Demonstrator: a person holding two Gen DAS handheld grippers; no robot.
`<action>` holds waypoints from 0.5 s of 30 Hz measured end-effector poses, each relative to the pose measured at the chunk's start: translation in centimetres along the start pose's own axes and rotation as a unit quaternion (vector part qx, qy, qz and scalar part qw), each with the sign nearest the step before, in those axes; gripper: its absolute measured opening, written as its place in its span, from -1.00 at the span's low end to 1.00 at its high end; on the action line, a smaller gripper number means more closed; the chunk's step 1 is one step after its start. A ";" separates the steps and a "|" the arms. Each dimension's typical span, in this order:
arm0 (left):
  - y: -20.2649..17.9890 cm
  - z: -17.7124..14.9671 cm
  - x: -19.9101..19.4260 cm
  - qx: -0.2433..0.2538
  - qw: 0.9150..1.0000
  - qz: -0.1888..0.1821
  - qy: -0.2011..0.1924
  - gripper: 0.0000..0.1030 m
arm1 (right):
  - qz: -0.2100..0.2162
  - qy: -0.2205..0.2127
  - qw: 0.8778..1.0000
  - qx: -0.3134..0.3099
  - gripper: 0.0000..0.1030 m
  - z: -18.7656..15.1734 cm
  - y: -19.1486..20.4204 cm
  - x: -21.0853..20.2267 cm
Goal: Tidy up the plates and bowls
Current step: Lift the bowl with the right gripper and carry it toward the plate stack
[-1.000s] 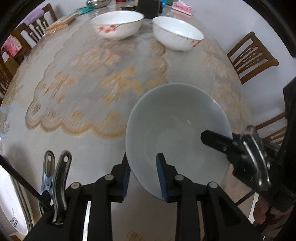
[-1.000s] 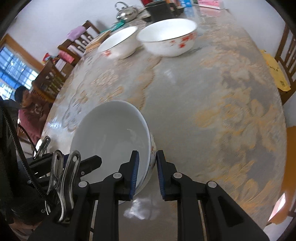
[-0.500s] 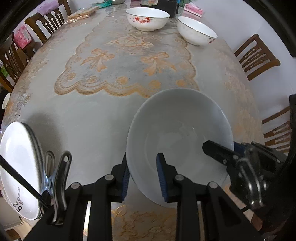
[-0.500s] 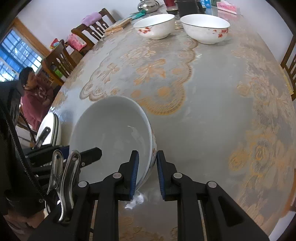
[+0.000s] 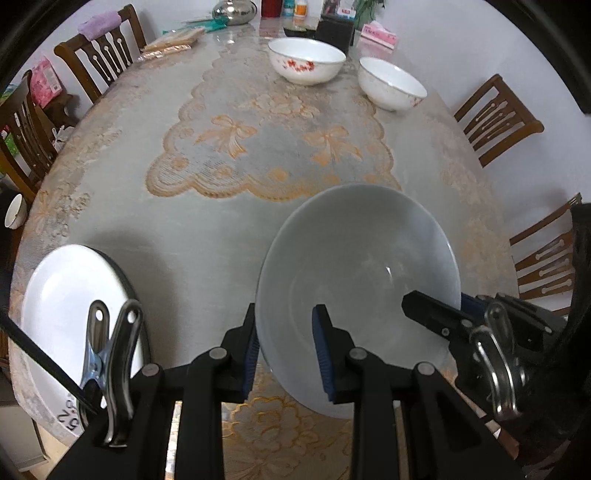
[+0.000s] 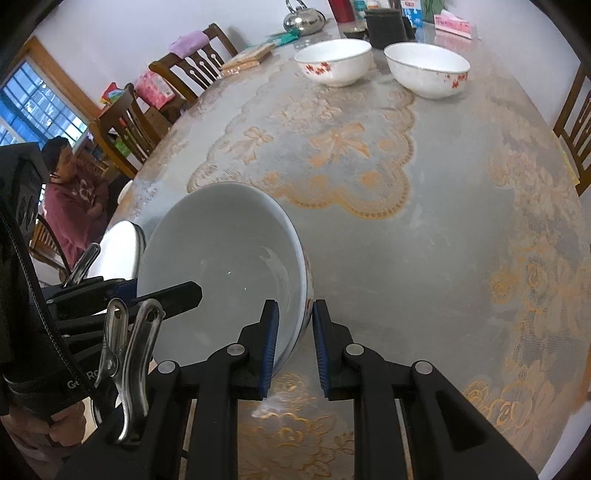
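Note:
A large white bowl [image 5: 362, 266] [image 6: 221, 266] is held above the near part of the table, tilted. My left gripper [image 5: 284, 332] is shut on its left rim. My right gripper [image 6: 295, 328] is shut on its right rim, which has red flowers outside; it also shows in the left wrist view [image 5: 436, 317]. A stack of white plates [image 5: 74, 317] [image 6: 122, 251] lies at the near left edge. Two white bowls with red flowers stand far off: one [image 5: 306, 62] [image 6: 334, 59] to the left, one [image 5: 391, 86] [image 6: 428, 68] to the right.
The round table [image 5: 207, 229] has a lace cloth under glass. Wooden chairs [image 5: 498, 118] ring it. A kettle [image 6: 304, 18], a black box [image 6: 384, 24], a tissue pack [image 6: 452, 20] and packets sit at the far edge. A seated person [image 6: 74, 199] is at left.
Both grippers have pulled back toward the near edge with the bowl held between them. The far bowls have receded and the plate stack has come into view at left.

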State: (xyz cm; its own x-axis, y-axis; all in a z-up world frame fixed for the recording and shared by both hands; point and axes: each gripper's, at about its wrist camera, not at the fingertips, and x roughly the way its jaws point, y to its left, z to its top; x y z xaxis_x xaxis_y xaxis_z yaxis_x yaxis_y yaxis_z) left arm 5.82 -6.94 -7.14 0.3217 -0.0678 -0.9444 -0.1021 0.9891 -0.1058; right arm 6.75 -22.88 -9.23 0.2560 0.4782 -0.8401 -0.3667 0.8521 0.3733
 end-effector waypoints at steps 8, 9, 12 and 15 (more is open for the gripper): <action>3.6 -0.3 -2.9 -0.021 0.999 0.010 -0.023 -0.47 | 0.014 -0.017 1.000 -0.011 -0.60 0.6 4.1 -0.4; 4.1 -0.4 -3.0 -0.023 0.999 0.012 -0.023 -0.47 | 0.016 -0.018 1.000 -0.013 -0.60 0.6 4.8 -0.4; 5.8 -1.0 -3.8 -0.034 0.999 0.015 -0.025 -0.47 | 0.022 -0.018 0.999 -0.018 -0.60 0.7 6.4 -0.1; 7.6 -1.5 -4.8 -0.049 0.998 0.015 -0.031 -0.47 | 0.028 -0.015 0.999 -0.027 -0.60 0.8 8.3 0.3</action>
State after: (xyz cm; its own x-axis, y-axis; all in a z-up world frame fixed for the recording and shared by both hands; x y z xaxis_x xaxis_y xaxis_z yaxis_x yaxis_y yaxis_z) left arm 2.07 0.73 -3.84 0.3749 -0.0267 -0.9267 -0.2038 0.9728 -0.1105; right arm 4.52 -15.46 -6.07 0.2604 0.5326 -0.8053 -0.4295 0.8109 0.3974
